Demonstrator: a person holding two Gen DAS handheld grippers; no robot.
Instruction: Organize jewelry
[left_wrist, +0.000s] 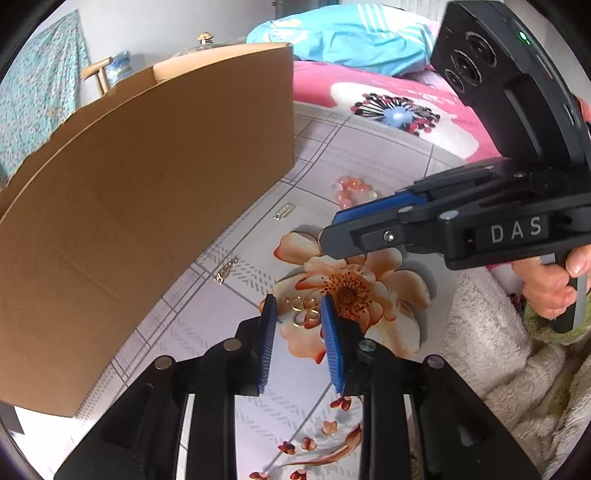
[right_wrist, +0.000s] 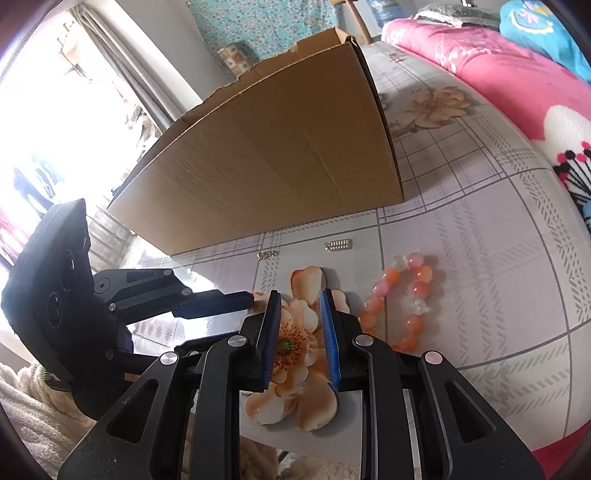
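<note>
Gold earrings (left_wrist: 304, 312) lie on the floral tablecloth between the open blue pads of my left gripper (left_wrist: 297, 310), which is low over them. A gold clip (left_wrist: 226, 272) and a silver clip (left_wrist: 283, 211) lie near the cardboard box (left_wrist: 147, 206). A pink-orange bead bracelet (left_wrist: 351, 192) lies further off; it also shows in the right wrist view (right_wrist: 402, 299), right of my right gripper (right_wrist: 299, 306), which is open and empty above the printed flower. Both clips show there too, gold (right_wrist: 268, 254) and silver (right_wrist: 338, 244).
The tall open cardboard box (right_wrist: 266, 177) stands at the left of the table. A pink floral blanket (right_wrist: 517, 85) lies beyond the table. A cream fleece (left_wrist: 517, 369) sits at the near right edge.
</note>
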